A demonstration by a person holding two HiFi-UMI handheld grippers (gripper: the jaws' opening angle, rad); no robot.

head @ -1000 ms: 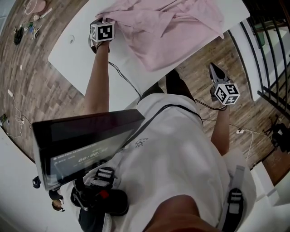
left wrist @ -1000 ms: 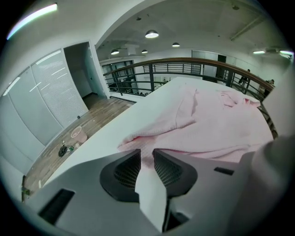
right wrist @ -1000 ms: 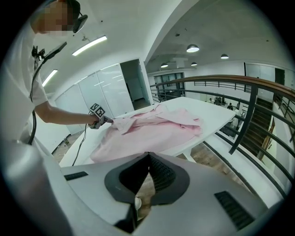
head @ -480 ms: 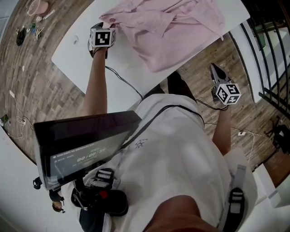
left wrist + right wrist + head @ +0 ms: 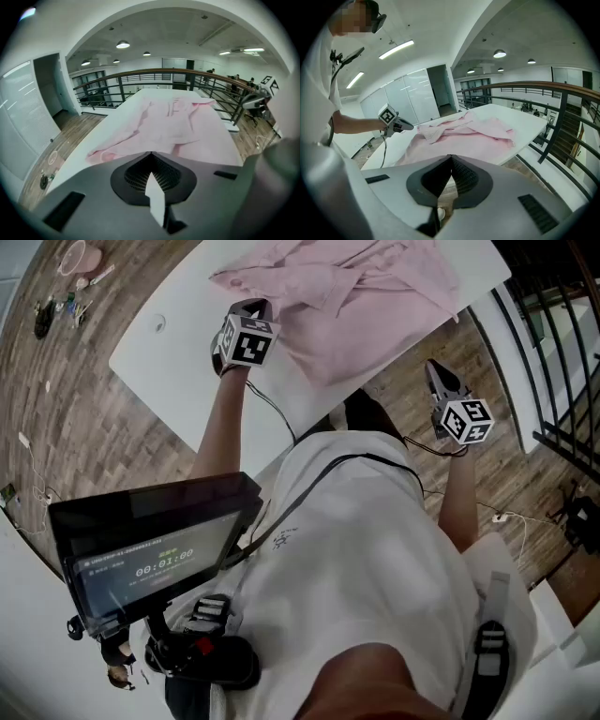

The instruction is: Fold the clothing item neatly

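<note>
Pink shirt [image 5: 361, 296] lies crumpled on the white table [image 5: 178, 352]. My left gripper [image 5: 255, 306], just beside its edge, has just closed its jaws on nothing. My right gripper [image 5: 436, 371], off the table, is clenched empty too.

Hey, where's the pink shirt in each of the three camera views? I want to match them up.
Head view: the pink shirt lies at top centre, spread on the white table.
Left gripper view: the shirt is in the middle of the picture, just beyond the jaws, along the table.
Right gripper view: the shirt is at centre, slightly left, on the table.
Shared landmark: the white table under it.
</note>
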